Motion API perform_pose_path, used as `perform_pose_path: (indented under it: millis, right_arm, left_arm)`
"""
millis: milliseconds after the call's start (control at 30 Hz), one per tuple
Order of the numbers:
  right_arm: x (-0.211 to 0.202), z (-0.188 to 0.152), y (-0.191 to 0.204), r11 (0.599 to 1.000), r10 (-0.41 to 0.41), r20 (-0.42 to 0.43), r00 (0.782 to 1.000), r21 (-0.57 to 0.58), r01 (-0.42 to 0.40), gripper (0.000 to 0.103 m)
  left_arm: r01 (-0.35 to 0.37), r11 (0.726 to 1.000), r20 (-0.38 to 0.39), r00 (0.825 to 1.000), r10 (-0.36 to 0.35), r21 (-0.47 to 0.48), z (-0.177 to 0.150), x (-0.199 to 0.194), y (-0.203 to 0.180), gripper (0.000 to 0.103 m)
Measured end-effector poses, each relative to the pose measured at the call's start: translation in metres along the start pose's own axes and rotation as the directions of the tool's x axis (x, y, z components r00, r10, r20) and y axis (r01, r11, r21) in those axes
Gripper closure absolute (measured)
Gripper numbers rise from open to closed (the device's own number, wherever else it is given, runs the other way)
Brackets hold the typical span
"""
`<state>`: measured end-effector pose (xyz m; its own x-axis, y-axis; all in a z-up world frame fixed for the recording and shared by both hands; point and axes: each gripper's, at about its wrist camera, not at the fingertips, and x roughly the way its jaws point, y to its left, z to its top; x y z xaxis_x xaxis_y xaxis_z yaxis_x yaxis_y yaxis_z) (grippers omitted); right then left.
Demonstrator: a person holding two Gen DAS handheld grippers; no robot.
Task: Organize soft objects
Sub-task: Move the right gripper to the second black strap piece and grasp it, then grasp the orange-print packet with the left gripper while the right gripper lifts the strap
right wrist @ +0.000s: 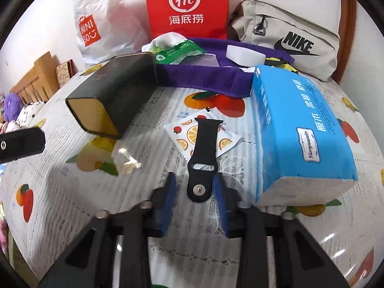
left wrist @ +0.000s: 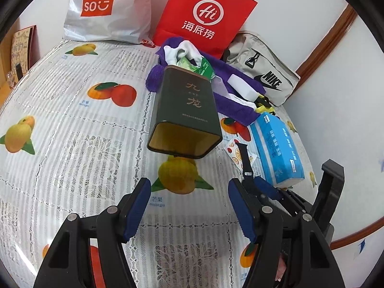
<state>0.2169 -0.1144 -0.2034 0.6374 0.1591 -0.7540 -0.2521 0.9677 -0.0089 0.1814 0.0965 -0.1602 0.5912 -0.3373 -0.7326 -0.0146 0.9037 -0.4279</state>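
The right claw point(right wrist: 195, 187) sits low over the bench point(right wrist: 72, 192) with its blue pads parted on either side of the pin end of a black watch strap point(right wrist: 203, 153); whether the pads touch the strap cannot be told, but a gap shows on each side, so it reads as open and poised to close, not gripping. The strap lies flat, its far end resting across a small fruit-printed sachet point(right wrist: 182, 134), which may drag along if the strap is lifted carelessly. The left claw point(left wrist: 189, 204) is held wide open and empty above the fruit-patterned cloth, aimed toward a dark tin point(left wrist: 184, 112) lying on its side with its open mouth facing the cameras, probably the container meant to receive soft items. Just right of the strap lies a blue tissue pack point(right wrist: 300, 129), close enough to crowd the right pad. Behind are a purple towel point(right wrist: 199, 79) carrying a white block point(right wrist: 244, 55), a green packet point(right wrist: 177, 51) and white cloth point(left wrist: 182, 50) at the tin's far end. Against the wall stand a red bag point(right wrist: 186, 7), a white Miniso bag point(left wrist: 105, 9) and a grey Nike pouch point(right wrist: 288, 38), out of the working zone.
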Motion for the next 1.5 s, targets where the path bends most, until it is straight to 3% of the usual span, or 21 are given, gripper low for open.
perform_pose_path:
  millis: [300,767,867,967,1233,1267,1333,1500]
  right_arm:
    - [-0.011,-0.01,-0.003,0.998,0.042,-0.034,0.999,-0.037,-0.043,0.082]
    - [-0.064,-0.072,-0.014,0.979,0.156,-0.104,0.982,-0.116,-0.168,0.082]
    - [-0.066,-0.07,-0.02,0.978,0.177,-0.085,0.98,-0.097,-0.185,0.081]
    - [-0.061,-0.062,-0.02,0.976,0.2,-0.067,0.978,-0.071,-0.205,0.073]
    - [-0.038,-0.044,-0.002,0.985,0.135,-0.043,0.99,-0.106,-0.138,0.072]
    - [-0.036,-0.043,0.001,0.984,0.123,-0.033,0.992,-0.129,-0.126,0.072]
    - [-0.034,-0.042,0.006,0.979,0.112,-0.014,0.994,-0.17,-0.112,0.082]
    - [-0.039,-0.034,-0.009,0.974,0.2,-0.023,0.979,-0.106,-0.202,0.082]
  left_arm:
    - [-0.031,1.0,-0.016,0.999,0.031,0.003,-0.006,0.001,-0.001,0.038]
    - [-0.079,0.996,-0.036,0.996,0.081,0.032,-0.025,0.001,-0.015,0.038]
    - [-0.087,0.996,-0.035,0.995,0.088,0.036,-0.029,-0.001,-0.018,0.038]
    - [-0.096,0.995,-0.033,0.995,0.098,0.04,-0.031,-0.004,-0.02,0.038]
    - [-0.113,0.993,-0.035,0.993,0.114,0.047,-0.032,-0.005,-0.021,0.038]
    - [-0.115,0.992,-0.038,0.992,0.117,0.047,-0.033,-0.004,-0.021,0.038]
    - [-0.12,0.992,-0.045,0.992,0.122,0.045,-0.033,-0.001,-0.02,0.038]
    - [-0.133,0.99,-0.055,0.989,0.136,0.043,-0.035,0.003,-0.018,0.038]
